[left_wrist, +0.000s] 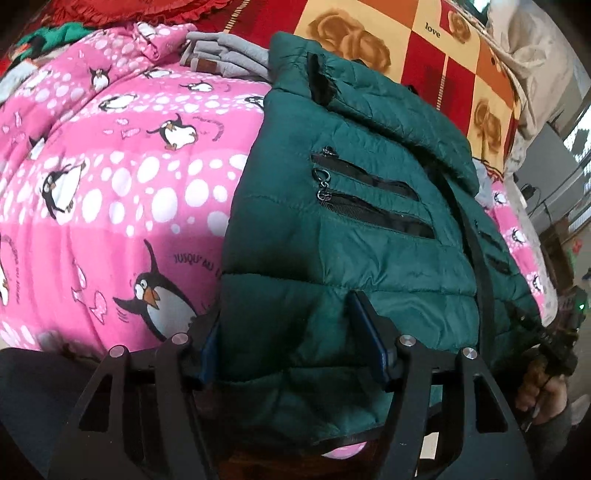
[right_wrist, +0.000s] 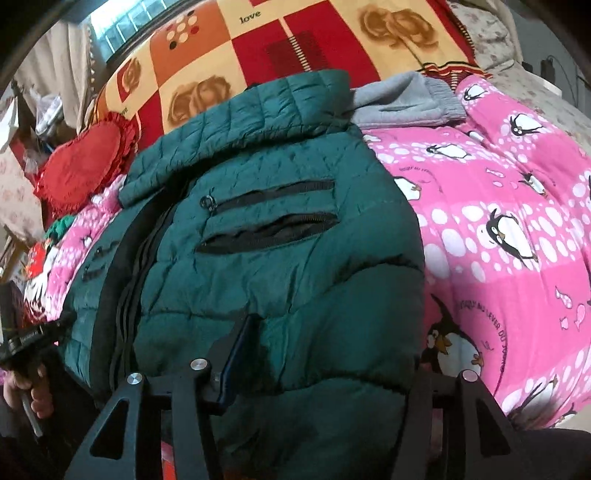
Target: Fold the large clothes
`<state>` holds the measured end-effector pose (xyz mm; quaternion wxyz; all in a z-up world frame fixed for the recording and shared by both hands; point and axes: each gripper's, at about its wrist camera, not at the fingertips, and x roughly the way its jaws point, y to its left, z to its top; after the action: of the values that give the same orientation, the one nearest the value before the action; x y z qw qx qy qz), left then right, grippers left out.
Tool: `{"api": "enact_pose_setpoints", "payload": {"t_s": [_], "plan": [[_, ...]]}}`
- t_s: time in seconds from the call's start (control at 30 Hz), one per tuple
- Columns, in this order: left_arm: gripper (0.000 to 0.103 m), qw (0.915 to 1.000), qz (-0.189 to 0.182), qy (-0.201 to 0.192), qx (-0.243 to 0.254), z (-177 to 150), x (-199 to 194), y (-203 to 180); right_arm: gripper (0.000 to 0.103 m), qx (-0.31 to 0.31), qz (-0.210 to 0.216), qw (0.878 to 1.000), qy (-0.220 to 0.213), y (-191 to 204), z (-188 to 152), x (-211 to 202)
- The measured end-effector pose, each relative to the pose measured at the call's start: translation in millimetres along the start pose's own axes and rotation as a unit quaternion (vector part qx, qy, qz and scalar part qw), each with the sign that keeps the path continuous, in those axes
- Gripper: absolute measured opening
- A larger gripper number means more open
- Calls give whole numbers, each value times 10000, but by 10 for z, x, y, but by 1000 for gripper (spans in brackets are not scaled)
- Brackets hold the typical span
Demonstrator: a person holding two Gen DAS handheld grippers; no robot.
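A dark green quilted puffer jacket (left_wrist: 369, 206) lies front up on a pink penguin blanket (left_wrist: 110, 184), with black chest zip pockets. My left gripper (left_wrist: 291, 339) is open, its blue-padded fingers (left_wrist: 369, 332) straddling the jacket's left bottom hem. In the right wrist view the jacket (right_wrist: 277, 240) fills the middle. My right gripper (right_wrist: 325, 354) is open around the jacket's right bottom corner; its left finger (right_wrist: 236, 354) shows and the right finger is hidden behind the fabric. The right gripper also shows at the left wrist view's right edge (left_wrist: 554, 343).
Folded grey clothes (left_wrist: 225, 55) lie behind the jacket, also in the right wrist view (right_wrist: 406, 99). A red and yellow rose blanket (right_wrist: 295, 33) covers the far bed. A red heart cushion (right_wrist: 85, 162) lies at the left.
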<state>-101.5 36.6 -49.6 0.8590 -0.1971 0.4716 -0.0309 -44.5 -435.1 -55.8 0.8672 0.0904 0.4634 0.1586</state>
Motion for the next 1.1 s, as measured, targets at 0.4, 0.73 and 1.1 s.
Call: {"api": "enact_pose_setpoints", "payload": {"t_s": [0.4, 0.73, 1.1], "plan": [[16, 9986, -214, -466, -123, -3, -240, 16, 41, -205, 362, 9974, -583, 103, -27, -235], [30, 9997, 30, -153, -164, 11, -28, -13, 41, -233, 175, 9991, -308, 110, -22, -104], [12, 9950, 139, -957, 231, -9, -767, -115, 20, -942, -25, 9909, -964, 335, -25, -845]]}}
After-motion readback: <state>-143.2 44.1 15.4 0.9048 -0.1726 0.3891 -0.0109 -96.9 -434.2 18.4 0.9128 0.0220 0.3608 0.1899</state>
